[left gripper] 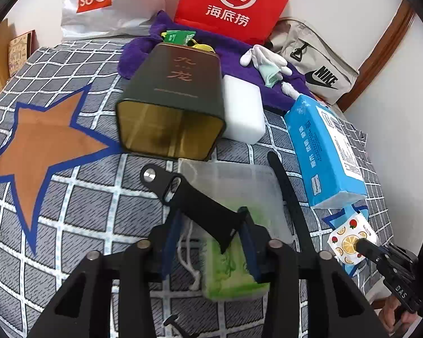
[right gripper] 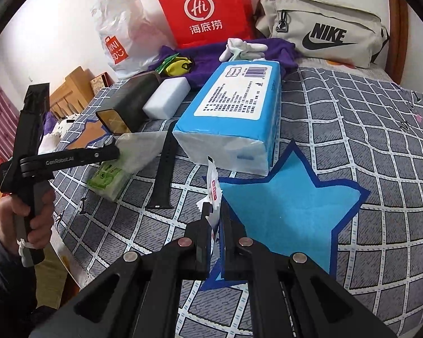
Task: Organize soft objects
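— Checked bedding [right gripper: 380, 169] covers the bed, with bags lined up against the white wall at its far edge. What sits toward the left edge?

— An orange star patch [left gripper: 42, 152], bare cloth. Next to it a dark tin [left gripper: 169, 107] lies on its side, mouth open toward the near edge, a white foam block [left gripper: 242, 112] touching its right flank.

— And the left tongs [left gripper: 208, 242]?

— Their pads grip a black strap [left gripper: 194, 202], over a green tissue packet [left gripper: 234, 270] in a clear bag.

— Further right?

— A second black strap [right gripper: 163, 174] lies flat, then a blue tissue pack [right gripper: 234, 118], well inside the right edge. The right tongs [right gripper: 215, 219] are clamped on a small fruit-print sachet [left gripper: 352, 239], above a blue star patch [right gripper: 290, 205]; open bedding stretches beyond toward the right edge.
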A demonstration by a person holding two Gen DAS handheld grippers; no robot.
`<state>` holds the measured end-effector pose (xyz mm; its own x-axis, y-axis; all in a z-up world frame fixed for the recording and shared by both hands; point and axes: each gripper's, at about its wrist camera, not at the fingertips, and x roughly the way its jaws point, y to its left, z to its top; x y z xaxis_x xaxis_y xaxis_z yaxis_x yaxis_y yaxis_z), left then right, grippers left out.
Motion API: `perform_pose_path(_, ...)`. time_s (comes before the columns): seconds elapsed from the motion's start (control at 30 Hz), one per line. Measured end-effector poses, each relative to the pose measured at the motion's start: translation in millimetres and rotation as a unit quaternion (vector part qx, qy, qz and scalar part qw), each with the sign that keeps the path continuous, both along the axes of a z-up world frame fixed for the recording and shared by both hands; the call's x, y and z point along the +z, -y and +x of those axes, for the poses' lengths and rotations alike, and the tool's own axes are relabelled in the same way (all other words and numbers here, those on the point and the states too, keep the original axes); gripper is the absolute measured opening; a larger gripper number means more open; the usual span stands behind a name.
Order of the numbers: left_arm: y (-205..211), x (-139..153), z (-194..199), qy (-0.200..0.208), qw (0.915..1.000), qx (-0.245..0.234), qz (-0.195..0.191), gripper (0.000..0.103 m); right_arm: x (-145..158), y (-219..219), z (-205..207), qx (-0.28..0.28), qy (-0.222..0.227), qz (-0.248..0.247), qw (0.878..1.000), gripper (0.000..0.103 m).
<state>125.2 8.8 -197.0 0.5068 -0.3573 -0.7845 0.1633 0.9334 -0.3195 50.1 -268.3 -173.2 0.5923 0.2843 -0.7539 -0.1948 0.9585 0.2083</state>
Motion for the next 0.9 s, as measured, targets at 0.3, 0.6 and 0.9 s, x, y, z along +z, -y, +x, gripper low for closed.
perform_pose_path(0.3,-26,1,-11,0.019,0.9979,0.049,0.038,0.013,-1,-2,-4,-0.007,0.000,-0.012,1.000,0.004)
perform_pose_path(0.6,-27,-11,1,0.019,0.9967,0.050,0.062,0.005,-1,-6,-4,-0.008,-0.003,-0.023,1.000,0.005)
perform_pose_path(0.9,-31,3,-7,0.034,0.9972,0.041,0.053,0.004,4,-8,-3,-0.005,0.002,-0.024,1.000,0.004)
